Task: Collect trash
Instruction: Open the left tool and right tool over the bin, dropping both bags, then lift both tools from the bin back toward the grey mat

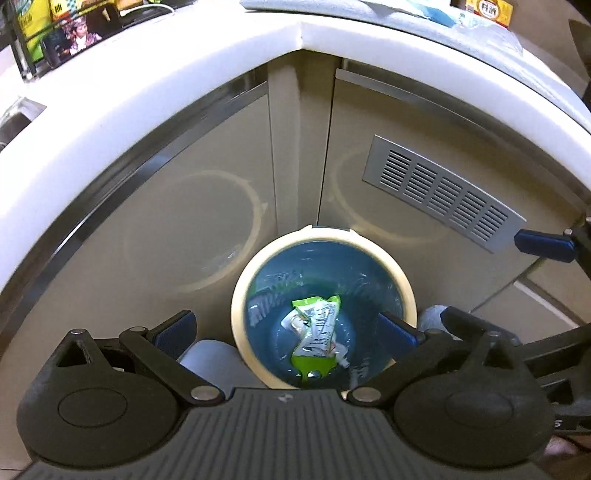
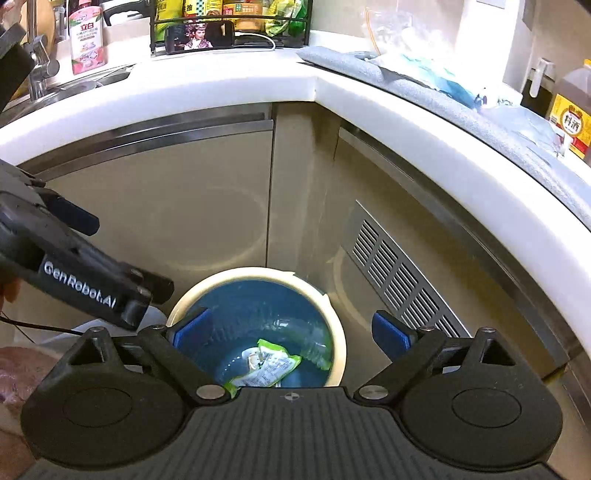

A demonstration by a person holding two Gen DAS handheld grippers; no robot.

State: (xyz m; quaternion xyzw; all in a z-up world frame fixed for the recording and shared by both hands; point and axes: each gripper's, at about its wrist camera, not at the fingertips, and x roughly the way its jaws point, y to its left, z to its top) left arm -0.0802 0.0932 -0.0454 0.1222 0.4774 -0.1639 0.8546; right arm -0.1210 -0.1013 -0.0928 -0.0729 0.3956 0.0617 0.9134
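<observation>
A round trash bin (image 1: 241, 295) with a cream rim and blue liner stands on the floor in the cabinet corner; it also shows in the right wrist view (image 2: 338, 332). A green and white wrapper (image 1: 317, 332) lies at its bottom, also seen from the right wrist (image 2: 266, 365). My left gripper (image 1: 286, 326) is open and empty above the bin. My right gripper (image 2: 291, 330) is open and empty above the bin too. The left gripper's body (image 2: 74, 254) shows at the left of the right wrist view.
A white countertop (image 2: 229, 85) wraps around the corner above beige cabinet doors (image 2: 177, 206). A metal vent grille (image 2: 399, 277) is on the right door. A phone (image 2: 199, 37), a sink (image 2: 74, 86) and bottles (image 2: 86, 35) are on the counter. A grey mat (image 2: 406, 81) holds plastic bags.
</observation>
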